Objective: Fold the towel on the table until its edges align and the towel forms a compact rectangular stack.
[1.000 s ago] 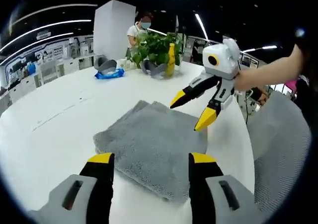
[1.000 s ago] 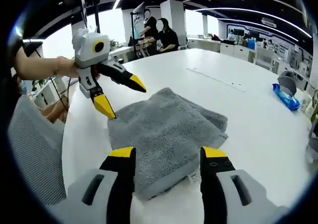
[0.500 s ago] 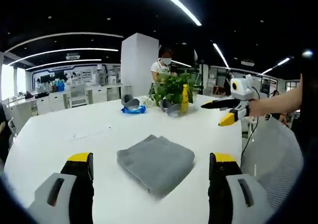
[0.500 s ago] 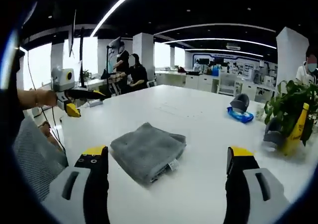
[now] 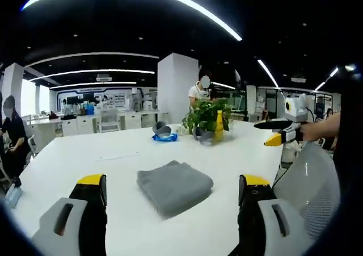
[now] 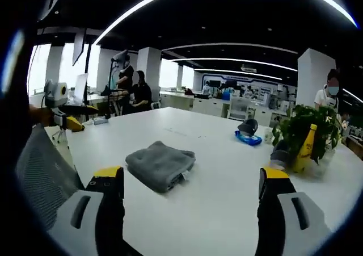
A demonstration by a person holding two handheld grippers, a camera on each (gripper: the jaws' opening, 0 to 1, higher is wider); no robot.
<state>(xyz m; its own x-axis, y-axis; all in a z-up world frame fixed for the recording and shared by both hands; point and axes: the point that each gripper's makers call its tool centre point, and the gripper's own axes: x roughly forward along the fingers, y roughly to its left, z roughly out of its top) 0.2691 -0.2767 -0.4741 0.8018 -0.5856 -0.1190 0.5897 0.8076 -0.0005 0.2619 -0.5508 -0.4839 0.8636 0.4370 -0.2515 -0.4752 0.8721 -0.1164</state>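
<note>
One grey towel (image 5: 174, 186) lies folded into a compact stack near the middle of the white table (image 5: 85, 159), a corner pointing toward the left gripper (image 5: 170, 222). Beyond it stand one yellow bottle (image 5: 218, 126) and one potted plant (image 5: 203, 115). Both the left gripper and the right gripper (image 6: 190, 210) hang spread wide, holding nothing.

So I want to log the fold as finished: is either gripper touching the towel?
Apart. In the left gripper view, bare table separates the left gripper from the towel; the right gripper hangs off beyond the table edge.
</note>
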